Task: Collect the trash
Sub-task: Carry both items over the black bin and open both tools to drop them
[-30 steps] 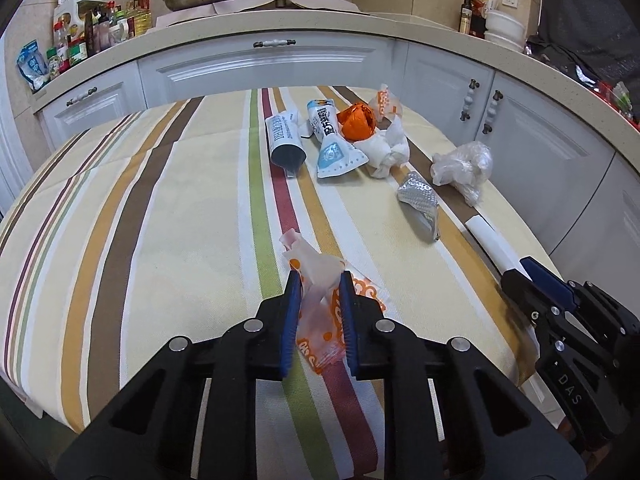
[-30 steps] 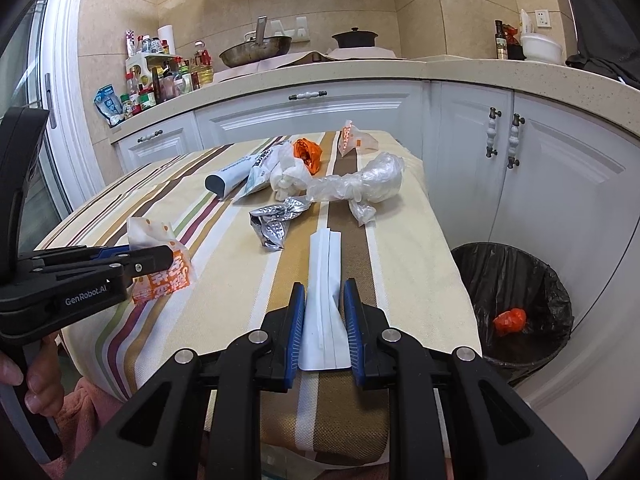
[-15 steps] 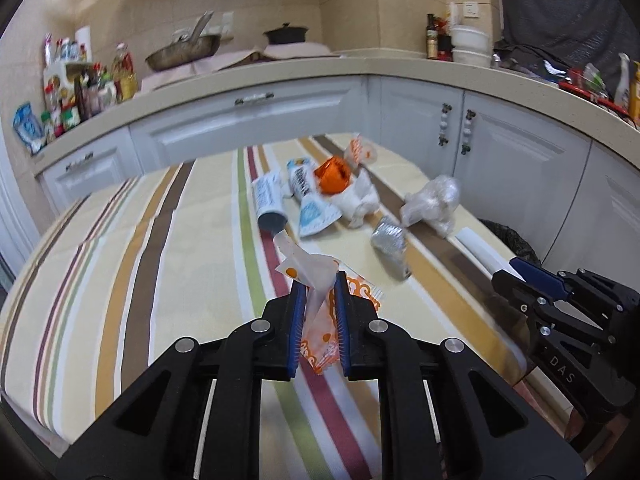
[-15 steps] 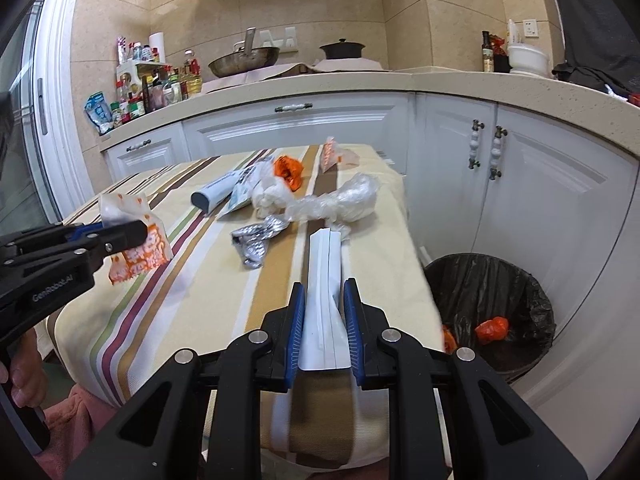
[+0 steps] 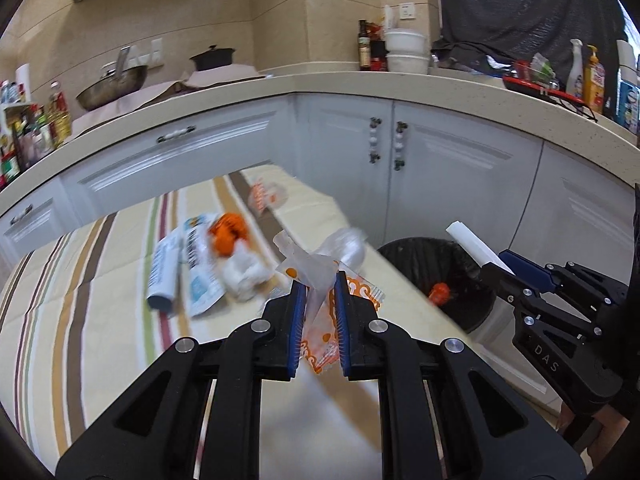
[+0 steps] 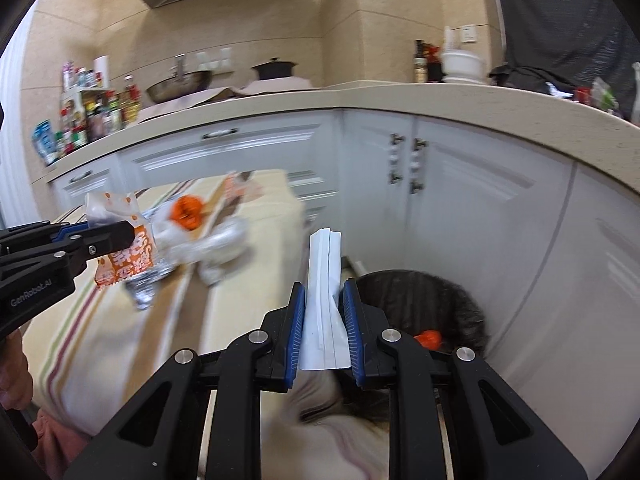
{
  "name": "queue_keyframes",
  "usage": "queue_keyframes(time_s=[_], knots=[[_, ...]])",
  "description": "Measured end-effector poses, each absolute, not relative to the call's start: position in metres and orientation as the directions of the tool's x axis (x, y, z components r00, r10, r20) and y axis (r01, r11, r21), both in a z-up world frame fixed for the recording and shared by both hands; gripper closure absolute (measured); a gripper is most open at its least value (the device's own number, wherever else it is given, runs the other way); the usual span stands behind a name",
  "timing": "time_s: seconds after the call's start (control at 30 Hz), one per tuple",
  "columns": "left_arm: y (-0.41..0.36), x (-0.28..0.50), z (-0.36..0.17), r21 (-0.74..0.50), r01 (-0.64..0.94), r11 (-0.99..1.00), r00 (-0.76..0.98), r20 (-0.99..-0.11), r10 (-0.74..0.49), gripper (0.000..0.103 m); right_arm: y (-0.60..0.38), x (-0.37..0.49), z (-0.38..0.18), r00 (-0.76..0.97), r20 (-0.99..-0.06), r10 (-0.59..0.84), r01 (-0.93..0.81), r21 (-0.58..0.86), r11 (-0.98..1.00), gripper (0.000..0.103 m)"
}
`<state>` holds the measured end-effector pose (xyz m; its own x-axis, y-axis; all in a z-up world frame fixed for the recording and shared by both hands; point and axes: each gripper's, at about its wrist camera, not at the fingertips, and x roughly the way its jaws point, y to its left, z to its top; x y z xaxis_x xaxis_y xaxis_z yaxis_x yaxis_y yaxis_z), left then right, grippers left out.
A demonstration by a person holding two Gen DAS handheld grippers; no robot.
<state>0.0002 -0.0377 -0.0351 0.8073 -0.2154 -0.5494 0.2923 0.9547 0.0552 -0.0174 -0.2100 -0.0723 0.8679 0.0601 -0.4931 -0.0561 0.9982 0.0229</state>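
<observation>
My left gripper (image 5: pixel 319 284) is shut on an orange-and-white plastic wrapper (image 5: pixel 320 320), lifted off the striped table (image 5: pixel 80 320); the same wrapper (image 6: pixel 120 240) shows at the left of the right wrist view. My right gripper (image 6: pixel 323 294) is shut on a folded white paper sleeve (image 6: pixel 324 300), held in the air beside the table's right edge. That sleeve (image 5: pixel 474 246) and right gripper (image 5: pixel 498 264) show at the right of the left wrist view. A black-lined trash bin (image 6: pixel 440 300) stands on the floor just beyond, with an orange scrap (image 6: pixel 428 338) inside.
More trash lies on the table: a rolled tube (image 5: pixel 162 276), a blue-white packet (image 5: pixel 200 280), an orange ball (image 5: pixel 228 234), white crumpled tissue (image 5: pixel 244 276), a clear bag (image 5: pixel 344 246) and a foil piece (image 6: pixel 144 288). White cabinets (image 5: pixel 400 152) and a counter stand behind.
Both grippers have lifted and swung right toward the bin, each carrying its piece. The wrapper and the paper sleeve have left the table surface.
</observation>
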Motion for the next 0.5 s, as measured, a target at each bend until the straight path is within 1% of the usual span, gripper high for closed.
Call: queue_keyframes(time_s=[0.3,0.5], knots=[[-0.112,0.049,-0.024,0.054,0.383,0.922,0.784,-0.546,-0.294,0.089,-0.261,0.007,-0.057,0.888,-0.457,-0.055,0.068,0.011,0.998,0.082],[-0.15,0.083,-0.036,0.057,0.406,0.912,0.75,-0.591,-0.297,0.089,-0.288,0.029,-0.062,0.878,-0.47,-0.088,0.117,0.032,0.993,0.082]])
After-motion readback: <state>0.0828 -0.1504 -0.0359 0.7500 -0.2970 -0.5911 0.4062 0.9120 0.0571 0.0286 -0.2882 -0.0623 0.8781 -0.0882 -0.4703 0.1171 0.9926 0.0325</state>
